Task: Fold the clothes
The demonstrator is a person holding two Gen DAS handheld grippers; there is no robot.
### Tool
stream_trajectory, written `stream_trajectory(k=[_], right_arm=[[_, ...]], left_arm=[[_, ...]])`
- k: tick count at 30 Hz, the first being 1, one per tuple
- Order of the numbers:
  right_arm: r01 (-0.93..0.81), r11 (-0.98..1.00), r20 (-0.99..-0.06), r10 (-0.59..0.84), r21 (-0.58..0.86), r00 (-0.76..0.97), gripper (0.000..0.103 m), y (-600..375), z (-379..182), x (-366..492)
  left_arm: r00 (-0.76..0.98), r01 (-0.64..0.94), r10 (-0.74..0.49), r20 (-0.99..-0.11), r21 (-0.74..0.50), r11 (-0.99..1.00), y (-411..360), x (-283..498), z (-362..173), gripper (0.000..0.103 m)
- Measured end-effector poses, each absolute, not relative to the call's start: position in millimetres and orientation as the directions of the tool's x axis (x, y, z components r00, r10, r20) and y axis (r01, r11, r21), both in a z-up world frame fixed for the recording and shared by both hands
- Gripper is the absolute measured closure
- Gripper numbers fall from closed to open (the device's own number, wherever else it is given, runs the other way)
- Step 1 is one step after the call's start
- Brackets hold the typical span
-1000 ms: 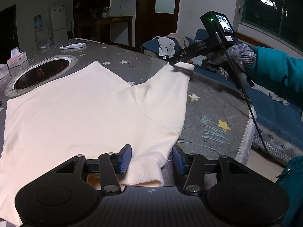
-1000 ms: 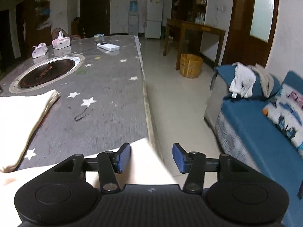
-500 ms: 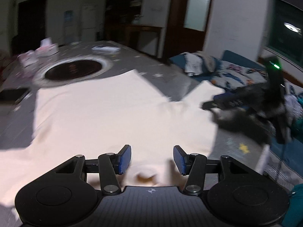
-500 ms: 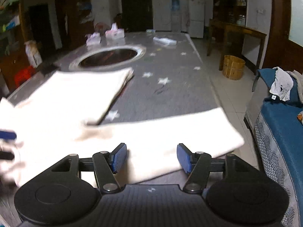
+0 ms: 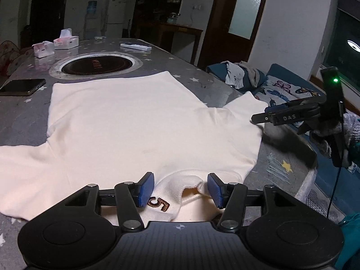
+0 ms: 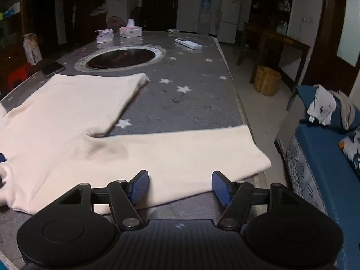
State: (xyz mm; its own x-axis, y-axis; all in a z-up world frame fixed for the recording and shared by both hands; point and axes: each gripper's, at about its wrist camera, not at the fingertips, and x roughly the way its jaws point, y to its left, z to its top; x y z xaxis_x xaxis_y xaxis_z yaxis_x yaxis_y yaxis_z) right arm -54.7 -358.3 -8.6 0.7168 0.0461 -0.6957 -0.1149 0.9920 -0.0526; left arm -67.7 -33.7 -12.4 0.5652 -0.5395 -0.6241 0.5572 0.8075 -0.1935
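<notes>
A cream sweatshirt (image 5: 139, 123) lies flat on the grey star-patterned table (image 5: 175, 67), sleeves spread to both sides. Its collar (image 5: 180, 186), marked with a brown 5, sits between the fingers of my left gripper (image 5: 181, 190), which is open. My right gripper (image 6: 180, 187) is open over the near edge of the right sleeve (image 6: 191, 155), which reaches the table's right edge. In the left wrist view the right gripper (image 5: 270, 117) hovers at that sleeve, held by a gloved hand.
A round inset hotplate (image 5: 96, 64) lies beyond the shirt. A phone (image 5: 21, 86) lies at its left. Tissue boxes (image 5: 66, 41) and a white remote (image 5: 136, 46) stand at the far end. A blue sofa with clothes (image 6: 326, 112) and a wooden bucket (image 6: 267, 83) stand right of the table.
Both grippers swung left and drew back. The left one moved from the right sleeve's cuff to the collar. The right one moved from the sleeve's end to its near edge. Both stayed open.
</notes>
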Motion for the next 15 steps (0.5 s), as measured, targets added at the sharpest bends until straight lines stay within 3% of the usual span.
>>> stream_trajectory(k=[7, 15], right_arm=[[-0.264, 0.964, -0.653, 0.188, -0.018, 0.733, 0.039, -320, 11, -68], [-0.415, 0.91, -0.692, 0.286, -0.021, 0.662, 0.039, -276, -6, -76]], left_arm=[[0.61, 0.505, -0.489, -0.623, -0.17, 0.846, -20, -70, -5, 0.049], [0.592, 0.517, -0.472, -0.653, -0.143, 0.844, -16, -83, -12, 0.048]])
